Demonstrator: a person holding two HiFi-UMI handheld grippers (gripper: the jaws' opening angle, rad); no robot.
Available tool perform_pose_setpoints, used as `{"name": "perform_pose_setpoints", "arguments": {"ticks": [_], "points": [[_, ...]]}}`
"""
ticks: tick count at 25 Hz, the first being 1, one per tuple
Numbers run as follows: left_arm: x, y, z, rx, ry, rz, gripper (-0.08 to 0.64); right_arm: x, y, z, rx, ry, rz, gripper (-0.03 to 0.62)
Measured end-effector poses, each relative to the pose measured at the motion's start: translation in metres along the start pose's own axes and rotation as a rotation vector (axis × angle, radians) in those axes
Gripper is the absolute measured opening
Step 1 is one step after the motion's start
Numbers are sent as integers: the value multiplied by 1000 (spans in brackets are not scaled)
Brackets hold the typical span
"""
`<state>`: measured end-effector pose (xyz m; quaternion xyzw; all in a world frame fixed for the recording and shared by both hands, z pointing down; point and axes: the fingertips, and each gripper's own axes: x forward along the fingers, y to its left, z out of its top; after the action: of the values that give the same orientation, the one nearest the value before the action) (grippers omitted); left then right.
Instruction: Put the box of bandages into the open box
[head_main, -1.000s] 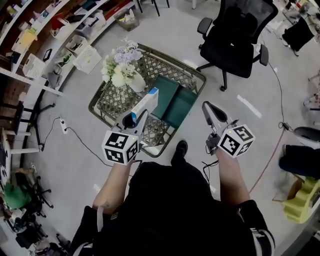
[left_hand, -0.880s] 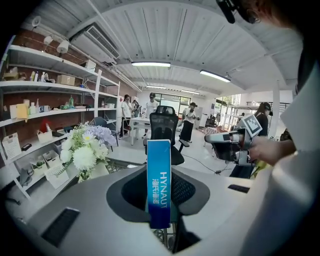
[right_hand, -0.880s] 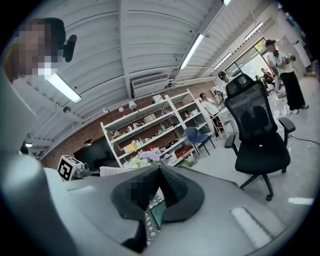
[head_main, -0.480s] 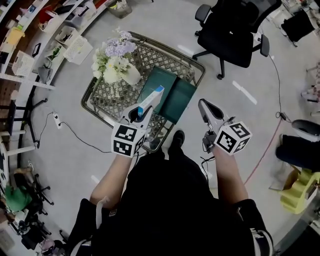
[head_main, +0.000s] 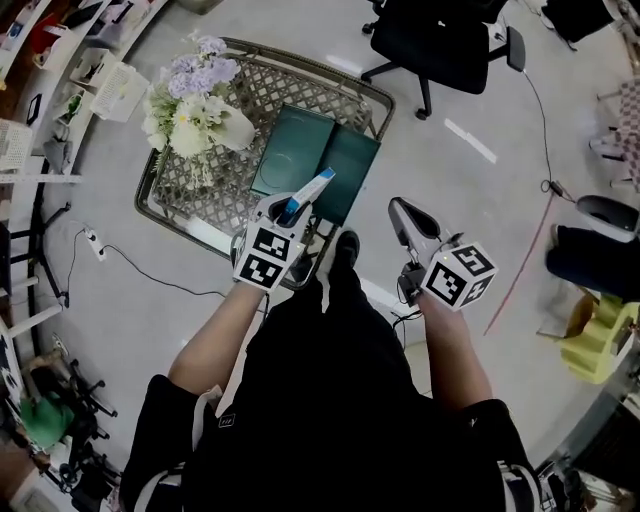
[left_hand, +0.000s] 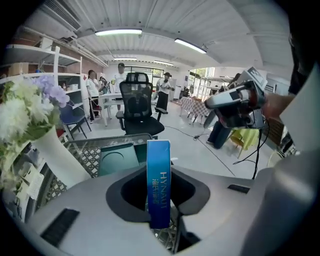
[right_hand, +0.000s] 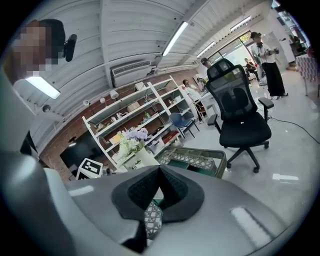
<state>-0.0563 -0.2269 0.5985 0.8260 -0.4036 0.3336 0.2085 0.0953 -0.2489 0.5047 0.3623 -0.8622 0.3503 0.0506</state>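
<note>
A slim blue and white box of bandages (head_main: 311, 193) is clamped upright in my left gripper (head_main: 292, 209), which is shut on it. It hangs over the near edge of the open dark green box (head_main: 289, 149), whose lid (head_main: 351, 171) lies flat to the right. In the left gripper view the bandage box (left_hand: 159, 185) stands between the jaws of that gripper (left_hand: 159, 202), with the green box (left_hand: 117, 159) beyond it. My right gripper (head_main: 401, 216) floats right of the table, shut and empty, and its jaws (right_hand: 160, 172) meet at a point.
The green box rests on a wicker-topped table (head_main: 200, 188) with a metal rim. A vase of white and purple flowers (head_main: 193, 104) stands at its left end. A black office chair (head_main: 440, 40) is behind. Shelves line the left side, and a cable (head_main: 130, 262) crosses the floor.
The view has closed in on the table. My left gripper has carried the bandage box from beside the green box's left side to its near edge. The right gripper has kept its place.
</note>
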Motion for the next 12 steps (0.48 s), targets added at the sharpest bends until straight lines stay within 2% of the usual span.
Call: {"name": "perform_pose_setpoints", "arguments": {"ticks": [8,12], "points": [[47,-22,-28,155,90,-93,81,-10,-9,-19,30,6,-54,9],[58,-27,-34,291,122,-107,81,-15,-10,-21,43,-7,-76,10]]}}
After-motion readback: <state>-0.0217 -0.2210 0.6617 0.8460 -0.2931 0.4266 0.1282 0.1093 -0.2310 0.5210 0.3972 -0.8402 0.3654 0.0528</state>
